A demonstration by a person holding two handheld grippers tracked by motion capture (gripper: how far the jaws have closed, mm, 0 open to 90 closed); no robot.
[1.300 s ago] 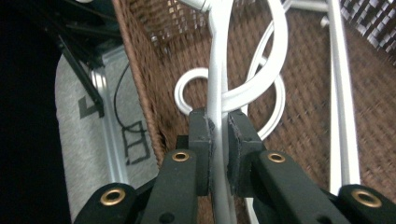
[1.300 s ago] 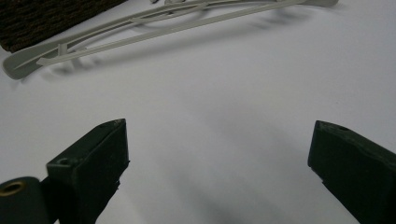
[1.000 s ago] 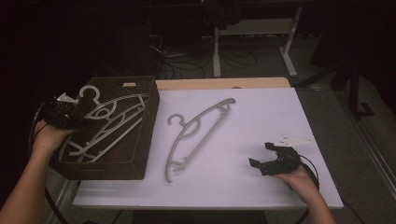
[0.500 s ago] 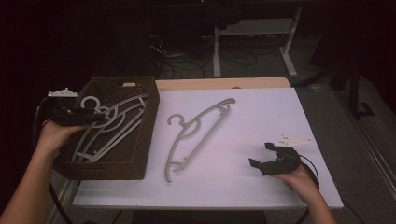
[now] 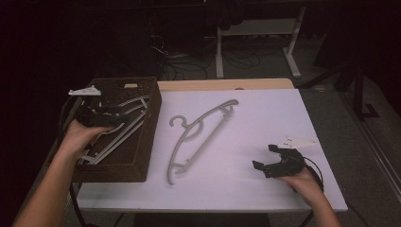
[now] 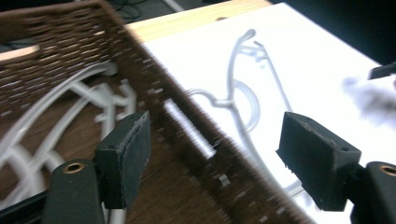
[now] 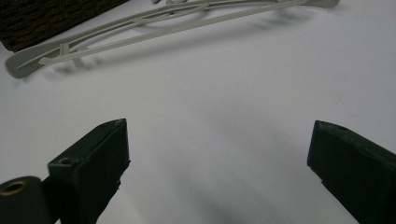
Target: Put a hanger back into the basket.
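Basket [image 5: 142,142] wall between left fingers [image 6: 125,156]

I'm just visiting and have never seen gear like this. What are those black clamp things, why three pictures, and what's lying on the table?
A person holds a two-jaw clamp tool in each hand. One camera looks down from above; the other two ride on the tools, looking along their jaws. The left gripper hangs open over a brown wicker basket with white hangers inside. The right gripper rests open on the white table. A grey hanger lies between them. Neither gripper holds anything.
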